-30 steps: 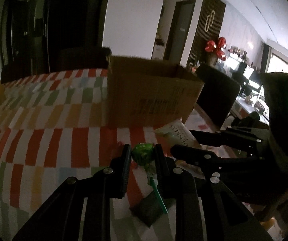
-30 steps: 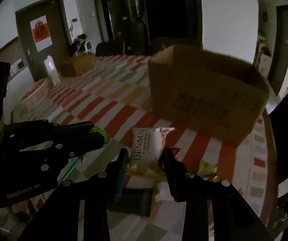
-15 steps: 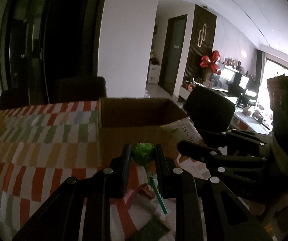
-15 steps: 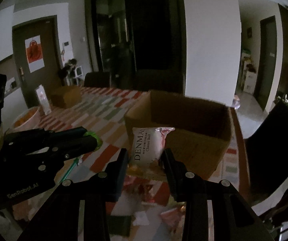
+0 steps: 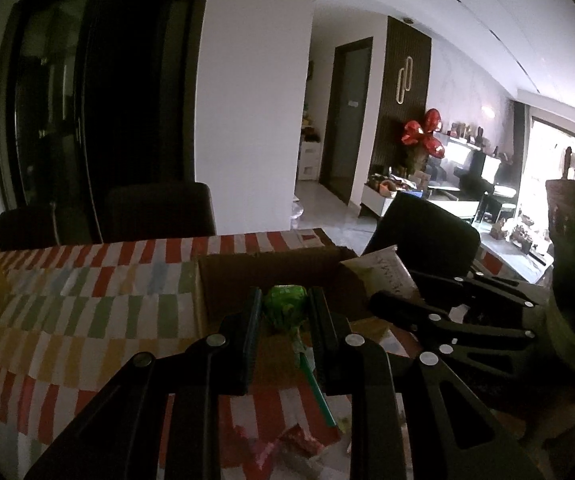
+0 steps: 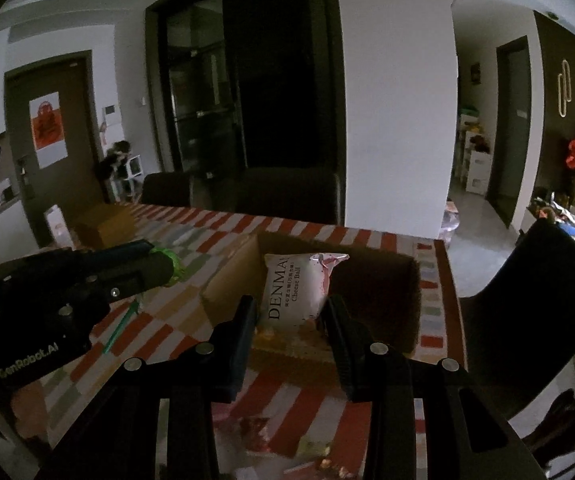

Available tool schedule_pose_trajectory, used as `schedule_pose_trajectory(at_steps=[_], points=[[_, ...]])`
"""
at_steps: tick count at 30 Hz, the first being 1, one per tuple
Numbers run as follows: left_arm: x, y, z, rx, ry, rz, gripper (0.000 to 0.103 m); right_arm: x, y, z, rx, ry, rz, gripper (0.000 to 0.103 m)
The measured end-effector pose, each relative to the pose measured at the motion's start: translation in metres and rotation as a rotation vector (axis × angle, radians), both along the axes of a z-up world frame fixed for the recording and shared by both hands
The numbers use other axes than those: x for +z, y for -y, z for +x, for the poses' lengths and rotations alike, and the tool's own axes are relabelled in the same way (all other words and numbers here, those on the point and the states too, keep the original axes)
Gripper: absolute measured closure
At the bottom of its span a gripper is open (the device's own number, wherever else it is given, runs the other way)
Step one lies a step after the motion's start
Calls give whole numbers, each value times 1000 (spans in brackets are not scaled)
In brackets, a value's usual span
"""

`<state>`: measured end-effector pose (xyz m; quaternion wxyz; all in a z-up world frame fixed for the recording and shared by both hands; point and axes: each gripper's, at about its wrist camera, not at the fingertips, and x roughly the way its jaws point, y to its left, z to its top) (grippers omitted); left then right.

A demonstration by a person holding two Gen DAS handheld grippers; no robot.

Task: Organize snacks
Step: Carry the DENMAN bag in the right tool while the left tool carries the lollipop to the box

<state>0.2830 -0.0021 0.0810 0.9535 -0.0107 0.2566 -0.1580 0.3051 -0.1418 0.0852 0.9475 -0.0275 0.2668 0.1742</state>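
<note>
left gripper (image 5: 283, 312) clamped on a green lollipop (image 5: 283, 307); pads pinch the wrapped head from both sides, stick (image 5: 314, 380) hangs down and toward the camera between the fingers. gripping the head rather than the thin stick looks like the surer hold.

right gripper (image 6: 289, 312) clenched on a white snack packet (image 6: 297, 286), printed "cheese ball". held by its lower part, upright, top seam free above the fingertips. the packet looks soft and air-filled, so a light squeeze at the edges should do.

both snacks are off the table, carried side by side. each gripper shows in the other's view: right gripper (image 5: 391, 300) at the right edge of the left view, left gripper (image 6: 167, 266) at the left of the right view.

open cardboard box (image 6: 411, 280) sits just ahead on the striped tablecloth (image 5: 87, 320), flaps up, inside dark; contents cannot be told. judged as the target: both loads seem lined up toward its opening, neither clearly over it yet.

loose wrappers (image 6: 263, 436) remain on the cloth below the grippers, likely next to sort. dark chairs (image 6: 527, 300) ring the table.
</note>
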Motion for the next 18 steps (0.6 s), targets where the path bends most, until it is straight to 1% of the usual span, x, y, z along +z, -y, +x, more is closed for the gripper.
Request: schedule_pose_trajectory(at_steps=[7, 13, 18], points=[[-3, 3, 38, 4, -28, 2, 79, 3, 6, 30, -33, -13, -7, 66], [-11, 6, 64, 16, -55, 14, 79, -7, 8, 56, -56, -52, -17, 66], [-19, 9, 86, 23, -97, 20, 79, -18, 9, 75, -73, -89, -20, 66]])
